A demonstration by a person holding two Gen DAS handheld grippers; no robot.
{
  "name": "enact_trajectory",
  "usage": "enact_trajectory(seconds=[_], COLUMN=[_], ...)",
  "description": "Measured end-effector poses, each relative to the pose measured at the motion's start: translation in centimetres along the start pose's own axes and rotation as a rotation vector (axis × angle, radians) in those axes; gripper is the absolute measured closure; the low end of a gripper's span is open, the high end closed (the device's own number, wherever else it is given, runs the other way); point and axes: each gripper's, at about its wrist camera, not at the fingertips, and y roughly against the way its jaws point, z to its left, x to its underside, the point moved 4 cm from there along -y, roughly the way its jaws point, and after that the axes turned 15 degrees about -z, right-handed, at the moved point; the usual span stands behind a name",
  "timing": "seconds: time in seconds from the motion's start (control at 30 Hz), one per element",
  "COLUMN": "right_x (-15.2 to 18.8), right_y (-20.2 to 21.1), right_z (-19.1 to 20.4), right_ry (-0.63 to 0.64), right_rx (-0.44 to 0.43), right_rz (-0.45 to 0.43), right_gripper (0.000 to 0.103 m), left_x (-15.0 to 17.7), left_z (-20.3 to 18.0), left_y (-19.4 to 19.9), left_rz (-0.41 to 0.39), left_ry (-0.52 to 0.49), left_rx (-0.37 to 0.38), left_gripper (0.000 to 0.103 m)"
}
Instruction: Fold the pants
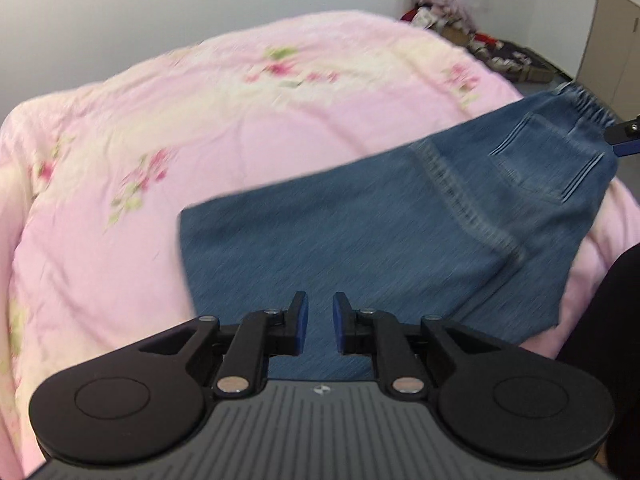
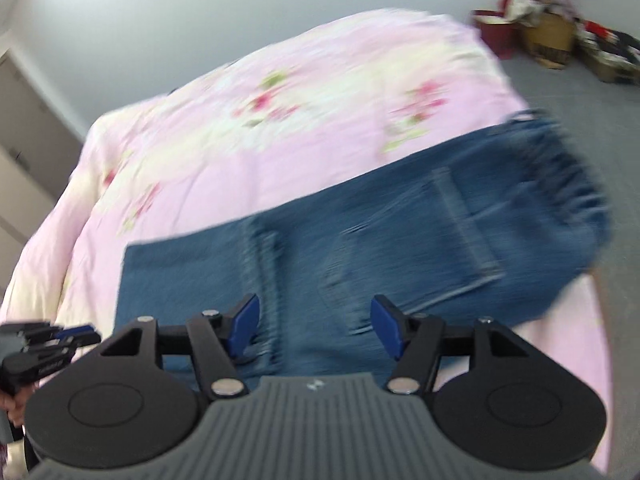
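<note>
Blue denim pants (image 1: 384, 240) lie folded on a pink floral bedspread (image 1: 200, 128), waistband at the far right, back pocket up. My left gripper (image 1: 319, 322) hovers open just above the near left part of the pants, nothing between its blue pads. In the right wrist view the pants (image 2: 360, 232) lie the same way, blurred. My right gripper (image 2: 314, 326) is open wide above their near edge and holds nothing. The left gripper also shows in the right wrist view (image 2: 76, 334) at the lower left; the right gripper's tip shows in the left wrist view (image 1: 624, 136) by the waistband.
The bedspread (image 2: 280, 120) covers the whole bed. Boxes and piles of clothes (image 2: 552, 24) stand on the grey floor at the far right. A cupboard door (image 1: 612, 60) is at the right, a door (image 2: 24, 140) at the left.
</note>
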Motion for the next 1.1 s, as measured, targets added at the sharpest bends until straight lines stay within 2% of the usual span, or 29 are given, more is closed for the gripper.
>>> enact_trajectory(seconds=[0.1,0.2,0.3,0.37,0.47,0.57,0.67,0.87,0.93,1.1], right_x=[-1.5,-1.8,-1.0,-0.4,-0.2,-1.0,-1.7,-2.3,-2.3,-3.3], right_y=[1.6,1.9,1.2,0.4,-1.4,-3.0,-4.5,-8.1,-8.8,-8.2], right_z=[-6.1,-11.2,-14.5,-16.1,-16.9,-16.9,-17.2,-18.3,-18.0,-15.7], right_ry=[-0.132,-0.266,-0.353,-0.377,-0.345,-0.287,-0.247,-0.296,-0.3,-0.149], right_rx=[0.094,0.14,0.157,0.148,0.107,0.056,0.034,-0.013,-0.018,0.018], right_rz=[-0.045,-0.061,-0.051,-0.032,0.034,0.089,0.132,0.197,0.203,0.199], right_gripper=[0.034,0.029,0.029,0.029,0.03,0.03,0.03,0.031,0.042,0.051], left_x=[-2.1,-3.2,-4.0,-4.0,-3.7,-3.3,-2.9,-2.1,-2.0,-2.0], left_z=[-2.9,-5.1,-7.2,-8.1,-9.4,-10.2,-10.6,-10.8,-10.6,-10.7], left_y=[-1.8,-4.0,-6.8,-8.5,-11.1,-12.3,-13.6,-14.5,-14.5,-14.8], left_rz=[-0.044,-0.048,-0.039,-0.004,0.068,0.123,0.167,0.196,0.197,0.21], left_ry=[-0.002,0.044,0.072,0.066,0.025,-0.046,-0.074,-0.086,-0.084,-0.098], left_rx=[0.032,0.071,0.097,0.116,0.156,0.158,0.161,0.153,0.16,0.165], left_gripper=[0.086,0.086,0.086,0.086,0.086,0.086,0.086,0.087,0.087,0.087])
